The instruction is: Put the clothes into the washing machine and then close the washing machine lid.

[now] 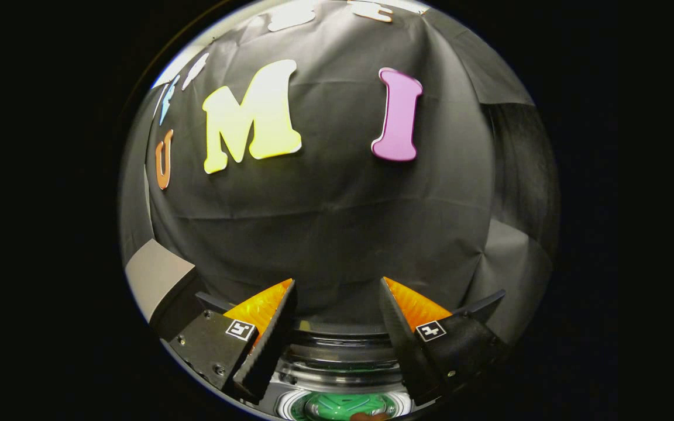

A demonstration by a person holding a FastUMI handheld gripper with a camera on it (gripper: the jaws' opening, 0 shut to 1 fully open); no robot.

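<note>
My gripper [337,283] is open, its two fingers spread wide with nothing between them, held up in front of the black cloth wall. Below and between the fingers I look down into the washing machine's round opening [337,362], with a dark rim and a shiny ring. At the bottom of the drum lies something green [343,404], likely cloth, with a small reddish-brown bit beside it. The machine's lid cannot be made out.
A grey flat panel [158,275] stands to the left of the left finger, against the cloth wall. The black cloth wall [337,222] rises straight ahead beyond the fingers.
</note>
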